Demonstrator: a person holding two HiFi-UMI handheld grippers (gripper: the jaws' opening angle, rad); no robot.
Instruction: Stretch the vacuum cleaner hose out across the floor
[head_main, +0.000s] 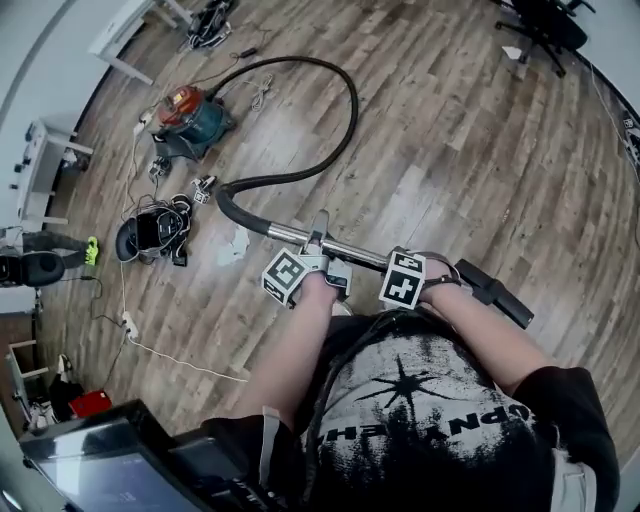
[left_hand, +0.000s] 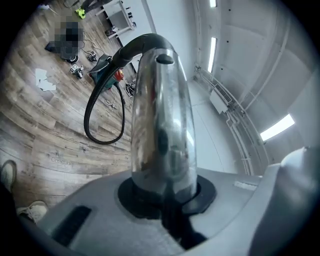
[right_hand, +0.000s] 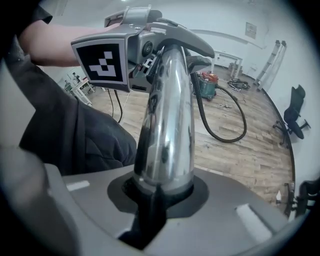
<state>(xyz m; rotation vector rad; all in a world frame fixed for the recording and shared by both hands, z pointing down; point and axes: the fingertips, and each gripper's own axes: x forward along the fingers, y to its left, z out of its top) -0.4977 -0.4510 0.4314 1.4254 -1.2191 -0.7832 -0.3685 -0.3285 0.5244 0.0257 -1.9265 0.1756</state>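
— How's the black flexible hose (head_main: 354, 105) lying?
— I see it bowed in one wide arc over the wooden floor (head_main: 450, 150), from the teal-and-red vacuum canister (head_main: 190, 118) to its raised chrome metal tube (head_main: 360, 252).

We see a wood-plank floor (head_main: 480, 150), a black office chair (head_main: 545, 25) far right, a white bench (head_main: 120, 30) far left, crumpled paper (head_main: 235, 245), a black tangle of gear (head_main: 155, 232), and a red box (head_main: 90, 403).
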